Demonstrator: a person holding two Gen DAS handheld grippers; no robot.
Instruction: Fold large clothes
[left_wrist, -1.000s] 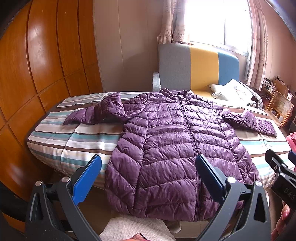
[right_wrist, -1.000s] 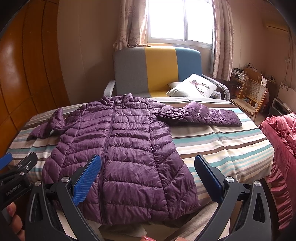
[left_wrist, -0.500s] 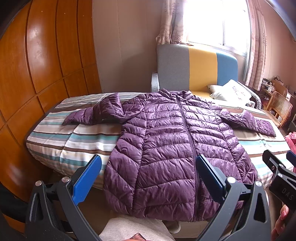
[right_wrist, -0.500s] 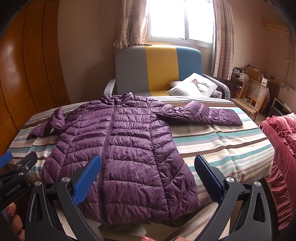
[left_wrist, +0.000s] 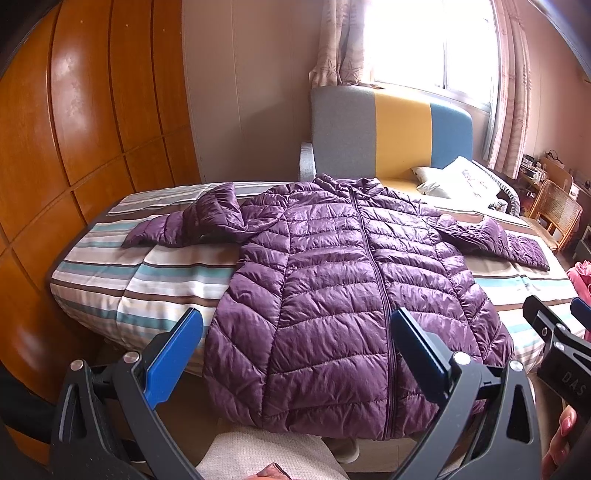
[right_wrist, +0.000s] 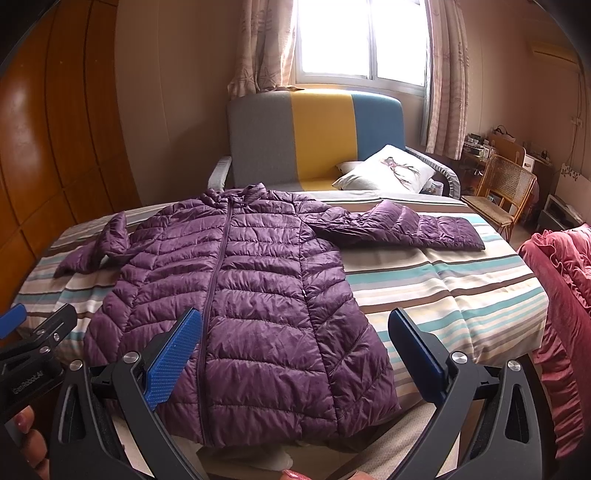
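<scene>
A quilted, glossy purple jacket (left_wrist: 332, 295) lies zipped and face-up on the striped bed (left_wrist: 147, 280), its hem hanging over the near edge and its sleeves spread. The left gripper (left_wrist: 295, 354) and right gripper (right_wrist: 295, 350) hover apart, holding nothing. A white pillow (right_wrist: 388, 173) rests beside the colour-blocked sofa (right_wrist: 317, 136). Little has shifted since earlier.

Jacket (left_wrist: 332, 295): purple quilted cloth, puffed in stitched channels, with a slight sheen.
Bedcover (right_wrist: 443, 291): striped woven cloth, matt.
Wardrobe panels (left_wrist: 85, 122): orange-brown wood, varnished and glossy, reflections seen.
Left gripper (left_wrist: 295, 354) and right gripper (right_wrist: 295, 350): matt black frames, apparently plastic, with bright metal screw heads; blue pads (right_wrist: 173, 354) finely ribbed.
Chair (right_wrist: 506, 188): wood frame, woven cane back.
Red coverlet (right_wrist: 565, 295): ruffled cloth.
</scene>
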